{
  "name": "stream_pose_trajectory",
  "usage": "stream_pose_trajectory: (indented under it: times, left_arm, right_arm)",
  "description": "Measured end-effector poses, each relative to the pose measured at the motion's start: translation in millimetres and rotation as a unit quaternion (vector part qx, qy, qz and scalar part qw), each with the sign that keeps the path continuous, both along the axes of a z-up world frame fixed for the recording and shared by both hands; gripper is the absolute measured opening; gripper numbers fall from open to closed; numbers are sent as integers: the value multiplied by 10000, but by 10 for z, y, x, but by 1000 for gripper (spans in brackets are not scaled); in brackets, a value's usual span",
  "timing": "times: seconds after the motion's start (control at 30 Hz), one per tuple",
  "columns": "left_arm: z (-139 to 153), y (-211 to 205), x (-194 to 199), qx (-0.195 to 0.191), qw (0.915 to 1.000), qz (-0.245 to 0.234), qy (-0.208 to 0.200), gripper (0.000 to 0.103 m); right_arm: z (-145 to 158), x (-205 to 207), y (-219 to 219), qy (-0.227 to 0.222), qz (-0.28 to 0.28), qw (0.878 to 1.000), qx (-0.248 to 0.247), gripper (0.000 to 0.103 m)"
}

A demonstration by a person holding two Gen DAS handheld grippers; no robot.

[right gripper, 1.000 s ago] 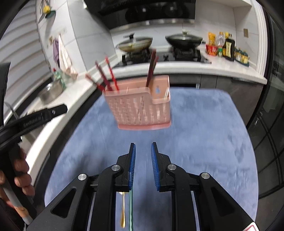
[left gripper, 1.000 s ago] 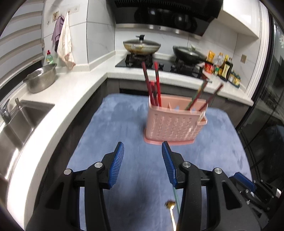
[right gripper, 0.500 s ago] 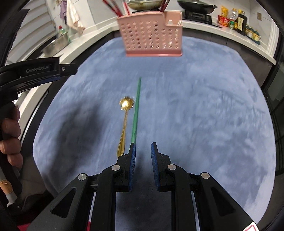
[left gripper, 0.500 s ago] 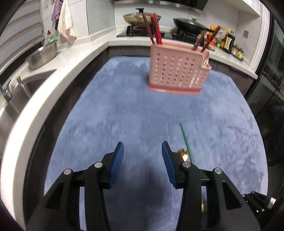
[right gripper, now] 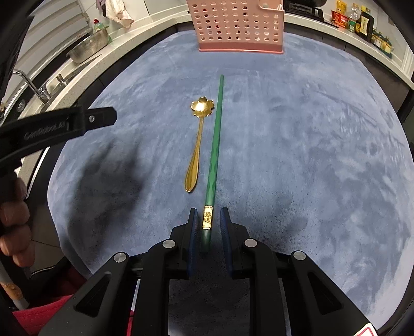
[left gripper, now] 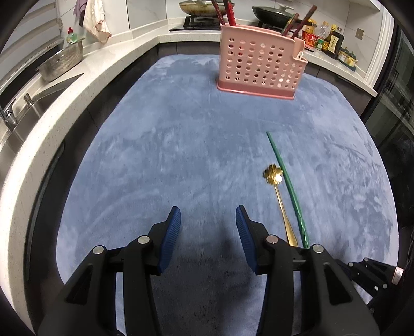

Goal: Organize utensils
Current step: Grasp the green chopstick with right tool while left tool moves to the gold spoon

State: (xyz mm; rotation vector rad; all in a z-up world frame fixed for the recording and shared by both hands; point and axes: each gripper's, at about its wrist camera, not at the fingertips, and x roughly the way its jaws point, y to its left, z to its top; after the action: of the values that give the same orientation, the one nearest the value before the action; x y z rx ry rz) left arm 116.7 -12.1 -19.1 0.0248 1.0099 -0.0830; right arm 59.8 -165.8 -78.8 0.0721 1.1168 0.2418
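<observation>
A green chopstick [right gripper: 216, 134] and a gold flower-bowled spoon [right gripper: 198, 144] lie side by side on the blue mat [right gripper: 310, 155]. My right gripper [right gripper: 209, 219] hangs low over the chopstick's near, gold-banded end. Its narrow jaws straddle that end with a gap showing on both sides, so they stand open. My left gripper [left gripper: 208, 219] is open over bare mat, with nothing between its fingers; the spoon [left gripper: 280, 204] and chopstick [left gripper: 284, 175] lie to its right. The pink perforated utensil holder [left gripper: 258, 69] stands upright at the mat's far end with red chopsticks [left gripper: 229, 13] in it.
A white counter [left gripper: 103, 72] wraps the mat's left and far sides, with a sink, a faucet and a steel colander [left gripper: 62, 62]. Pans sit on the stove behind the holder. Sauce bottles [left gripper: 331, 41] stand at the back right. A hand [right gripper: 13, 219] holds the left gripper's handle.
Both grippers have sunk toward the mat and tipped downward. The spoon and green chopstick came into full view, and the right gripper's jaws now straddle the chopstick's near end.
</observation>
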Motion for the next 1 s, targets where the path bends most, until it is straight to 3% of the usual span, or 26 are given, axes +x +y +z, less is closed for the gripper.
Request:
stream_pose_trajectory:
  times: [0.23,0.33,0.5,0.9,1.0]
  left_arm:
    - [-70,-55,-51,7,9999,-115,114,42]
    - [-91,-76,-60,15,9998,-155,153,42]
    - [-120,-100,-66,12,9996,-202,206,44]
    - [-172,-230,-72,94,9987,-405,285,54]
    - [-185,-277,-77,100,9983,-482,297,61]
  right_arm:
    - [-62,22,-6,47,-32,10000,-18,15]
    - [-63,26,-18,22,-57,10000,-70,8]
    - [-62,23,-57,-3,-155,9999,-74,7]
    - [25,-3,-318,-202,-724,9972,-49,7]
    - [39,-3,-356,-223,-785,9967,-37,7]
